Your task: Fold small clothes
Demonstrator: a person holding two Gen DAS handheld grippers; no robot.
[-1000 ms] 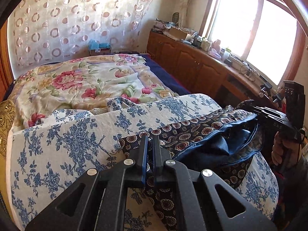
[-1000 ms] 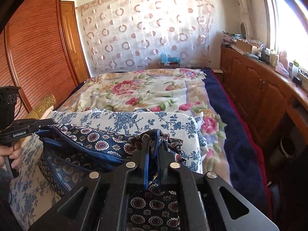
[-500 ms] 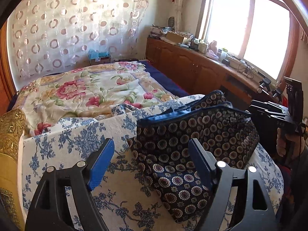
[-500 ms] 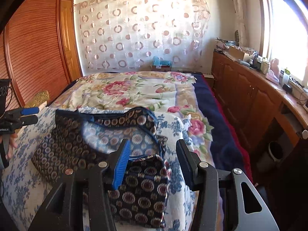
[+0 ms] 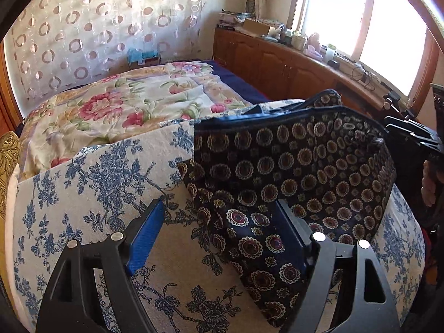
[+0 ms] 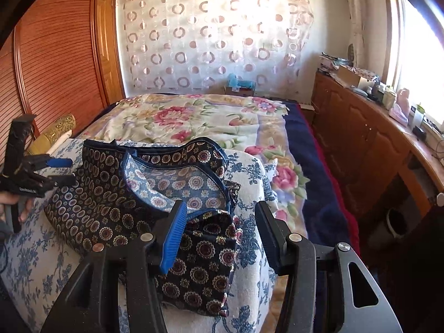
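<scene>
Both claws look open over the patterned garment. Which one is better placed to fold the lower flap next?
Probably the right claw: the patterned garment has its lower flap lying directly between that claw's open fingers. The left claw straddles the opposite edge.

Daylight came from window, blown out to white in both views. Sun backlit circle-patterned curtain and washed floral bedspread pale. Patterned garment lay partly in shade, sharp in detail. Left tool frame read as near-black silhouette. Strong fisheye bending at edges, dark vignette in corners. No motion blur.
</scene>
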